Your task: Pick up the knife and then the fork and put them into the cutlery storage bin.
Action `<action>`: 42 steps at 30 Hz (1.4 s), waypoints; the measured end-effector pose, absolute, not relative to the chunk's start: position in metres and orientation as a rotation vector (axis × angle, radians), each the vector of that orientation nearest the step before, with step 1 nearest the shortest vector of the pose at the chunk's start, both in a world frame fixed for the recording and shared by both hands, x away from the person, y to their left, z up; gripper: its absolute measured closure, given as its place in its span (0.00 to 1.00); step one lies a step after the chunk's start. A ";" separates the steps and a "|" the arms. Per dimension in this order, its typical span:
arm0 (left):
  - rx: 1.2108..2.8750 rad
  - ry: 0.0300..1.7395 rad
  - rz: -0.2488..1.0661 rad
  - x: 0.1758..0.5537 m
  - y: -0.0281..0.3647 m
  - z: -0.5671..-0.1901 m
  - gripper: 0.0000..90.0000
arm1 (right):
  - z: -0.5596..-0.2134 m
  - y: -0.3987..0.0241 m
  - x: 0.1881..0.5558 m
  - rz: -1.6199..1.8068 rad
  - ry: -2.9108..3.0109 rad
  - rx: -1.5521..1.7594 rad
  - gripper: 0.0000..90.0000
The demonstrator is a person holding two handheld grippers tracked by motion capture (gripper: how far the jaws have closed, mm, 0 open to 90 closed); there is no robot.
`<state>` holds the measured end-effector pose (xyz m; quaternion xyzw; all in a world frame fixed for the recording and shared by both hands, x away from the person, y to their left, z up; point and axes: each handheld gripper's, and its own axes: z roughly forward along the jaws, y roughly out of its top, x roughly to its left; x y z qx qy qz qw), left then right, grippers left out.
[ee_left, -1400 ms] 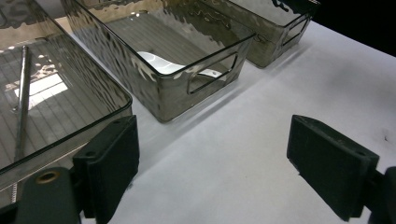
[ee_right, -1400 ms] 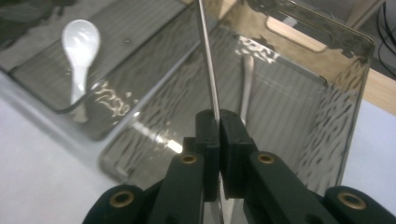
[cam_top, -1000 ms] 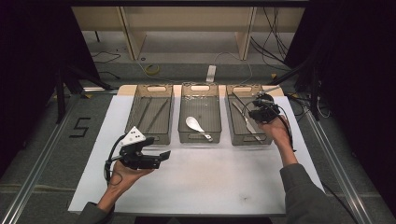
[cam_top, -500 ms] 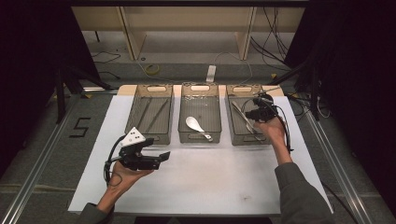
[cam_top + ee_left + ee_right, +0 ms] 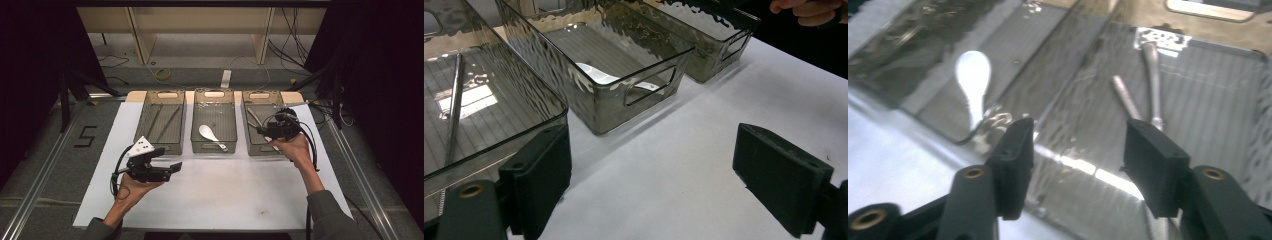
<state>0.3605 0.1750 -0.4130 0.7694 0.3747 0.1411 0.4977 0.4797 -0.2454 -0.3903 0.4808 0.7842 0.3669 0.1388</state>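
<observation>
Two metal utensils (image 5: 1148, 75) lay side by side on the floor of the right-hand smoked plastic bin (image 5: 253, 145). The right gripper (image 5: 1078, 150) hovered over that bin; its jaws had just been opening and stood partly apart with nothing between them. A white spoon (image 5: 210, 135) lay in the middle bin (image 5: 214, 145). The left gripper (image 5: 175, 167) rested over the white table sheet (image 5: 225, 195), jaws wide apart and empty.

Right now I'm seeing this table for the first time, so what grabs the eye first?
Three smoky clear bins stand in a row at the back of the white table cover. A white spoon lies in the middle bin. The right gripper, jaws just opened and empty, hangs over the right bin and its metal cutlery.
</observation>
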 end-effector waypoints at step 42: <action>1.835 0.836 0.300 0.347 0.174 -0.412 0.17 | -0.409 -0.232 0.359 1.448 2.277 1.095 0.26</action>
